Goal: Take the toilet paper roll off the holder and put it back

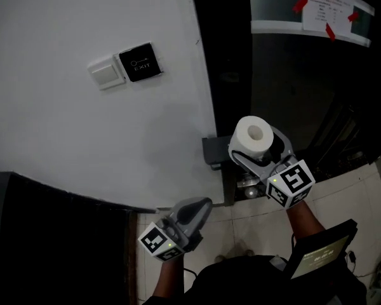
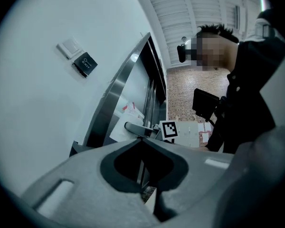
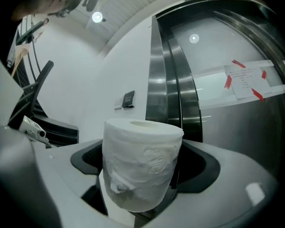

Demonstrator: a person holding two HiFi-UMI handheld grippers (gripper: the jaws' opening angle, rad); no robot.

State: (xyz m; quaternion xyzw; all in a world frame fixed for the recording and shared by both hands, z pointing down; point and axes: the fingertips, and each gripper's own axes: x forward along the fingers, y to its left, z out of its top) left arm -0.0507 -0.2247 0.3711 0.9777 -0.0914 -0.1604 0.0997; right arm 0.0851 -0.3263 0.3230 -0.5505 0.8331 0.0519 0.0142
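A white toilet paper roll (image 1: pixel 251 134) (image 3: pixel 142 165) stands upright, core hole facing up, between the jaws of my right gripper (image 1: pixel 254 150) (image 3: pixel 143 179). The jaws press on its sides and hold it in the air beside the dark door frame. Just left of the roll a dark bracket (image 1: pixel 213 152) sticks out from the frame; below the roll is a chrome fitting (image 1: pixel 247 189). My left gripper (image 1: pixel 202 206) (image 2: pixel 141 138) hangs lower left, apart from the roll, its jaws closed tip to tip with nothing between them.
A white wall fills the left, with a black exit button plate (image 1: pixel 140 61) and a white switch (image 1: pixel 106 72). A dark glass door (image 1: pixel 292 75) carries a sheet taped in red (image 1: pixel 333 5). A dark panel (image 1: pixel 51 234) lies lower left, a tablet (image 1: pixel 320 250) lower right.
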